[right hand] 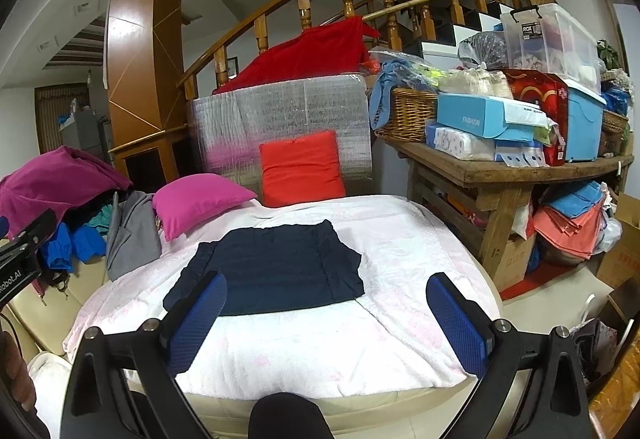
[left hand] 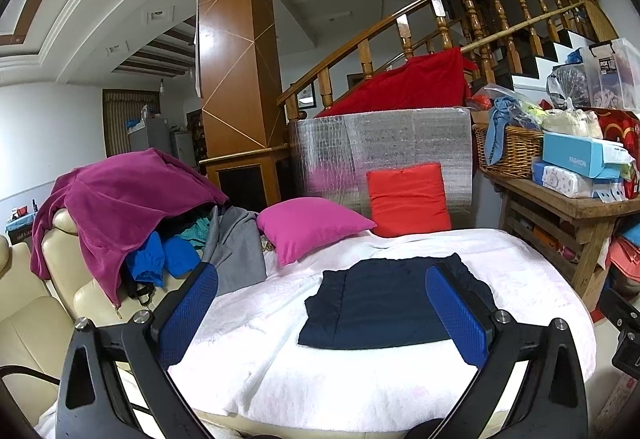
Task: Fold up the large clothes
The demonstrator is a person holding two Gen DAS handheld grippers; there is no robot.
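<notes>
A dark navy garment [left hand: 380, 303] lies folded into a flat rectangle on the white blanket [left hand: 280, 367]; it also shows in the right wrist view [right hand: 272, 271]. My left gripper [left hand: 320, 303] is open and empty, held above the blanket's near side, its blue pads [left hand: 188, 319] either side of the garment. My right gripper [right hand: 326, 315] is open and empty, above the blanket [right hand: 320, 351] just in front of the garment. A pile of unfolded clothes with a magenta garment [left hand: 120, 199] on top sits on the cream sofa at the left.
A pink cushion [left hand: 308, 227] and a red cushion [left hand: 408, 199] rest at the blanket's far edge before a silver foil panel [left hand: 380, 147]. A cluttered wooden table [right hand: 500, 171] with basket and boxes stands at the right. Staircase railing behind.
</notes>
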